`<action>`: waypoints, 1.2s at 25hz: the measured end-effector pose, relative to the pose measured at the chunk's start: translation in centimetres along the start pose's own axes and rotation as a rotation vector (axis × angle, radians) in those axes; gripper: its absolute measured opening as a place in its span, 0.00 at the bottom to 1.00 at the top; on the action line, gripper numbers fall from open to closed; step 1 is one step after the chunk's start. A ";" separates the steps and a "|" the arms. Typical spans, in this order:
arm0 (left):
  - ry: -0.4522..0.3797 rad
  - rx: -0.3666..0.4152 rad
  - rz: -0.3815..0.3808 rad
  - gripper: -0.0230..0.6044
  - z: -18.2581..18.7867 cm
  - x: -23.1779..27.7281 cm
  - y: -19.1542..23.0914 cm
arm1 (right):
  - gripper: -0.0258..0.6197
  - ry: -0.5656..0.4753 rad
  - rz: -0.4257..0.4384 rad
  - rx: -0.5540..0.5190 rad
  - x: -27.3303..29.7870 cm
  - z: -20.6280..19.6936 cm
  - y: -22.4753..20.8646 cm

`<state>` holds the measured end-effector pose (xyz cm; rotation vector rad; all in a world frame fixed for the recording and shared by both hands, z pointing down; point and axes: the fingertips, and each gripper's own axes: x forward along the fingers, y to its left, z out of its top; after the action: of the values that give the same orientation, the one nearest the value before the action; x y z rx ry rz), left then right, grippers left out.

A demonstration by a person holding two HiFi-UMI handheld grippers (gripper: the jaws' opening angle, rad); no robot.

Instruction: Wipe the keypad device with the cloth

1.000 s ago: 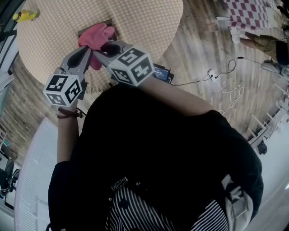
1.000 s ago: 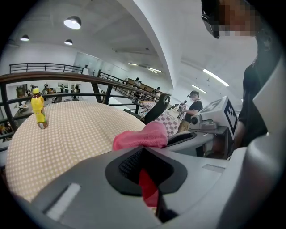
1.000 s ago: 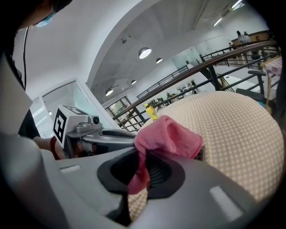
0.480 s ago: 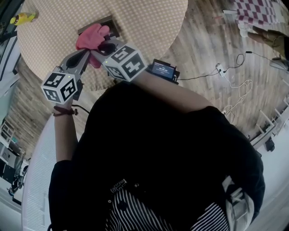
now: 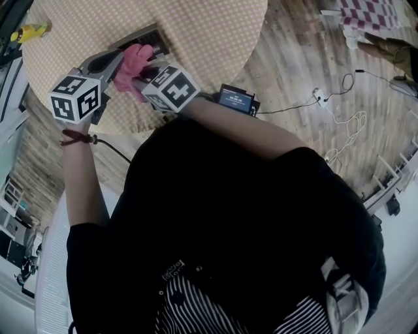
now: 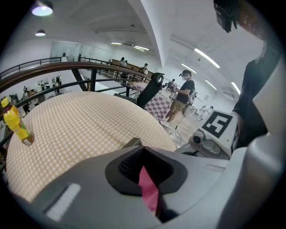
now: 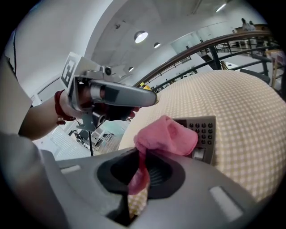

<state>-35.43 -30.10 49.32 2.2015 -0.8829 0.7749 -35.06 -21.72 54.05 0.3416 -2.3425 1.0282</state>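
A grey keypad device (image 7: 203,132) lies on the round table with the checked cover (image 5: 202,32); in the head view only its far edge (image 5: 149,36) shows. A pink cloth (image 5: 132,60) is bunched over the device's near left part (image 7: 166,134). My left gripper (image 5: 119,57) is shut, with a strip of the pink cloth (image 6: 149,190) pinched between its jaws. My right gripper (image 5: 147,67) is shut on another fold of the same cloth (image 7: 139,176). The two grippers stand close together, left one (image 7: 117,95) just above and left of the cloth.
A yellow bottle (image 5: 31,30) stands at the table's far left edge (image 6: 15,123). On the wooden floor to the right lie a small black screen unit (image 5: 235,99), cables (image 5: 334,127) and a red-checked cloth (image 5: 371,14). People stand far off (image 6: 183,98).
Both grippers have moved forward and left over the table with the pink cloth, which now rests on the keypad device instead of hanging short of it.
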 end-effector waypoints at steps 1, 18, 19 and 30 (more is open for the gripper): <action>0.009 0.001 0.004 0.05 0.3 0.6 0.4 | 0.11 0.003 -0.001 -0.001 0.2 0.0 -0.1; 0.297 0.081 0.132 0.05 -3.0 6.7 7.3 | 0.11 -0.048 -0.081 -0.031 2.5 3.8 -2.0; 0.302 0.067 0.126 0.04 -3.3 7.0 7.4 | 0.11 -0.043 -0.092 -0.035 2.9 4.1 -2.4; 0.338 0.162 0.205 0.04 -3.4 7.1 7.8 | 0.11 -0.030 -0.170 0.074 4.7 4.3 -5.5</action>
<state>-37.95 -34.75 59.09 2.0473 -0.9055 1.3135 -38.16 -28.64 57.67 0.5776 -2.2612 1.0346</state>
